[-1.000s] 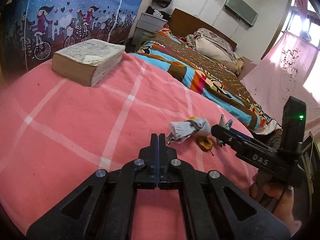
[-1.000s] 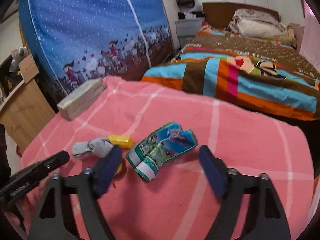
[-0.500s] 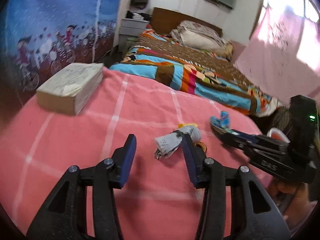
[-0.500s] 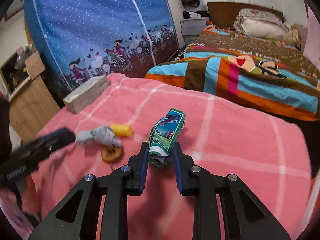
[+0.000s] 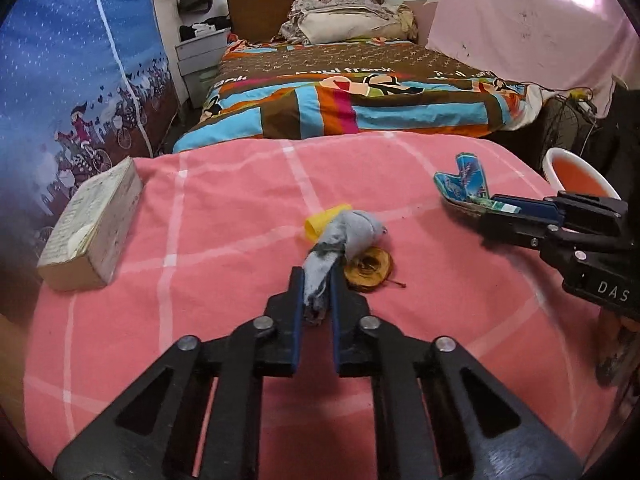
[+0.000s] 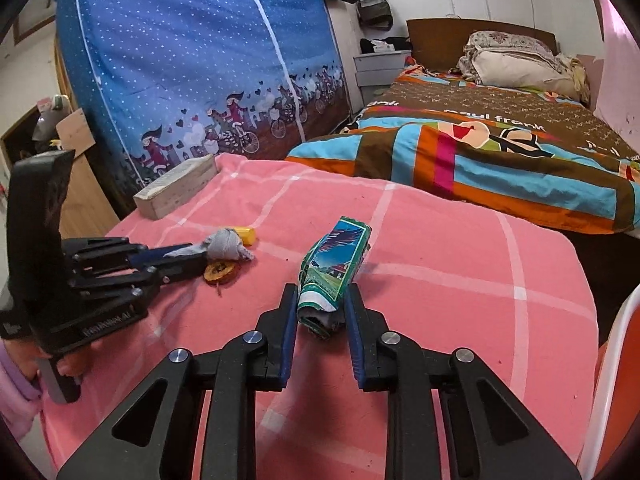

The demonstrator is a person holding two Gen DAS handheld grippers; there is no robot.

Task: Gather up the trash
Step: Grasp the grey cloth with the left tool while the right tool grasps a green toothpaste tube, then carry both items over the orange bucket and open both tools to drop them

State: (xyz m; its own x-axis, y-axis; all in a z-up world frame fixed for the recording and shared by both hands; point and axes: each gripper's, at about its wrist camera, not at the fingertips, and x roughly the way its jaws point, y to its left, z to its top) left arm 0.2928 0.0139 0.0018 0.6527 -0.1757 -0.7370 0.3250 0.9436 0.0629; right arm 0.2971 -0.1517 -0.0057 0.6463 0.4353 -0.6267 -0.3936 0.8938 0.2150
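My left gripper (image 5: 316, 280) is clamped on the tail end of a grey rag (image 5: 344, 240), pads pressed tight against the cloth on both sides. The rag's bunched head lies on the pink blanket (image 5: 224, 216), touching a small yellow tube (image 5: 323, 221) on its far side and a round brown coil (image 5: 370, 269) on its near right. From my right camera I see the same grip side-on: left gripper (image 6: 188, 254) reaching in, rag (image 6: 226, 245) knotted at its tip, yellow tube (image 6: 248, 236) just behind, brown coil (image 6: 219, 271) just in front.

My right gripper (image 6: 320, 300) is squeezed on a crumpled green-and-blue wrapper (image 6: 336, 268), which stands up from between the pads and leans away over the blanket (image 6: 460, 264). The lower end is crushed between the pads. In the left view the wrapper (image 5: 464, 184) sticks out past the right gripper (image 5: 494, 210), off to the right of the rag.

A thick old book (image 5: 94, 228) lies well left of the rag, near the blanket's edge. An orange-and-white bin (image 5: 576, 174) sits beyond the blanket's right edge, right of the wrapper. A hand (image 6: 68, 364) in a lilac sleeve grips the left tool's handle.
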